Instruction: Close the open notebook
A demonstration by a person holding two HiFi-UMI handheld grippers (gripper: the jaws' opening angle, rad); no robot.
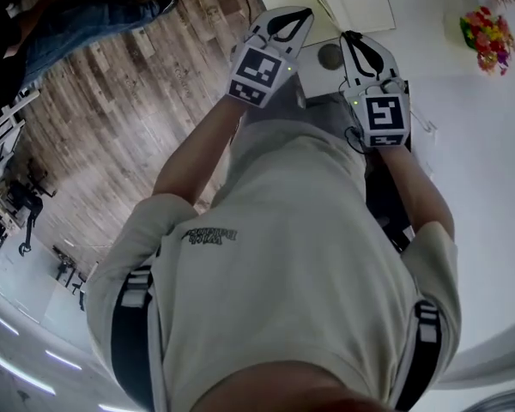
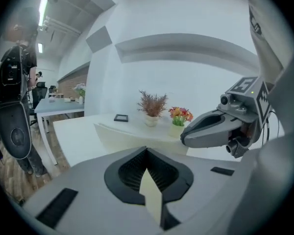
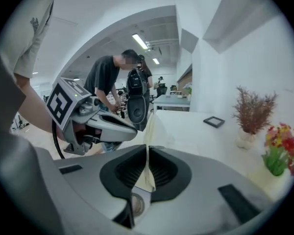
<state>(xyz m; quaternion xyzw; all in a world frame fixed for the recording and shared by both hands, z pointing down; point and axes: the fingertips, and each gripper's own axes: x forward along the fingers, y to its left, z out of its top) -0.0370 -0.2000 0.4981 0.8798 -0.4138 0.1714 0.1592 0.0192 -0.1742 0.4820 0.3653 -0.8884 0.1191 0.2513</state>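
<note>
Pinching a thin cream leaf [image 3: 151, 131] with both tools, raised off the surface. My right gripper [image 3: 147, 173] is clenched on it: the sheet stands edge-on between the dark pads, centre of frame, and runs up past the tips. My left gripper [image 2: 148, 177] is also clamped; the same pale sheet shows as a wedge in its jaw slot, lower centre. I take this for a page or cover of the notebook. The rest of the book is not visible in any view. From the head camera my torso and both tools, top centre, cover that spot. White table [image 3: 186, 124] sits beyond the jaws, with potted flowers at the right of frame.

Step, as I judge it: carry the leaf over to shut the book.
- Move both hands together, same height, so the sheet doesn't twist or crease.
- Follow an arc about the spine; don't tug outward, thin paper may tear.
- Lower it flat before letting go.
</note>
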